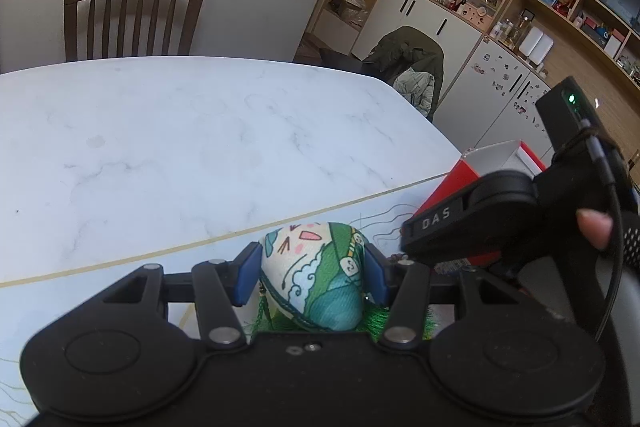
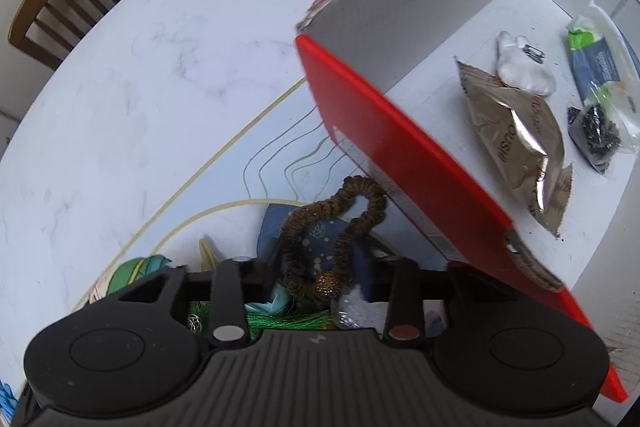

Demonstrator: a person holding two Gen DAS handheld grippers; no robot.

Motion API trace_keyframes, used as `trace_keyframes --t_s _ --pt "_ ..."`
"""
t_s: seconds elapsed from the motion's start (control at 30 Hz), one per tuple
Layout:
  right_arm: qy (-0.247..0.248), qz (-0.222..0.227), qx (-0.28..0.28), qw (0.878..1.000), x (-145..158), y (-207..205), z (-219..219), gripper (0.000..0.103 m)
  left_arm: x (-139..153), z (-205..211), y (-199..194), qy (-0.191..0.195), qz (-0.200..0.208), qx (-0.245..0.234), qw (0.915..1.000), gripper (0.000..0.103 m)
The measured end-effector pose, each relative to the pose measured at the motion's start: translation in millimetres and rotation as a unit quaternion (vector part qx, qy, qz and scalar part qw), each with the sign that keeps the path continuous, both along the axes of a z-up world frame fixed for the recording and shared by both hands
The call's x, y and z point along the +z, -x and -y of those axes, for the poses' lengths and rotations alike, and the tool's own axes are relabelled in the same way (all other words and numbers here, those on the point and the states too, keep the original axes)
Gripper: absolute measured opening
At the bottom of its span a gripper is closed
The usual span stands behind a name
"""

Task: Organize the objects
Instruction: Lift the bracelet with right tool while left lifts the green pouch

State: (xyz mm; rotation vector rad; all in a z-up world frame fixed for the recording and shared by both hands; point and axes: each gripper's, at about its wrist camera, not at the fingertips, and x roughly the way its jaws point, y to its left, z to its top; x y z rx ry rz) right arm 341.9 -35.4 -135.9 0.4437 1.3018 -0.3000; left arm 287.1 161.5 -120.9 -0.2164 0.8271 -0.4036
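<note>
Tongs on the left (image 1: 312,273) pinch a printed cloth pouch (image 1: 316,275) between blue pads, lifted for boxing, I judge. Right tongs (image 2: 324,279) look clamped on a brown beaded scrunchie (image 2: 332,223), with the red box (image 2: 400,147) just beside, already holding packets.

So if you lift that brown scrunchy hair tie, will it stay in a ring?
Probably not. The brown hair tie already lies in a bent, squashed loop, so it likely flops. It looks like light fabric, and its bead may make that end dangle lower.
</note>
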Motion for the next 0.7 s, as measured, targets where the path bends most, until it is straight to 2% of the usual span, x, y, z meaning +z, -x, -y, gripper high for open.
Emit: trace_keyframes --t_s 0.2,0.33,0.43,0.6,0.7 --pt "0.008 0.000 -0.003 1.000 -2.4 3.8 3.1 0.046 -0.3 0.2 -0.3 -0.001 0.000 -0.001 1.0000 0.052" --pt "0.015 0.002 0.019 1.000 -6.1 4.7 -2.9 0.045 -2.2 1.3 0.0 -0.004 -0.004 -0.002 1.0000 0.052" --pt "0.014 0.012 0.031 0.999 -6.7 6.6 -5.2 0.036 -3.2 1.9 0.6 -0.005 -0.006 -0.001 1.0000 0.052" --pt "0.013 0.027 0.054 0.998 -2.1 8.0 -9.0 0.011 -4.4 2.5 1.3 -0.007 -0.006 -0.002 1.0000 0.052" --pt "0.015 0.044 0.060 0.997 3.8 11.9 -7.2 0.007 -3.9 2.2 1.6 -0.009 -0.003 -0.003 1.0000 0.052"
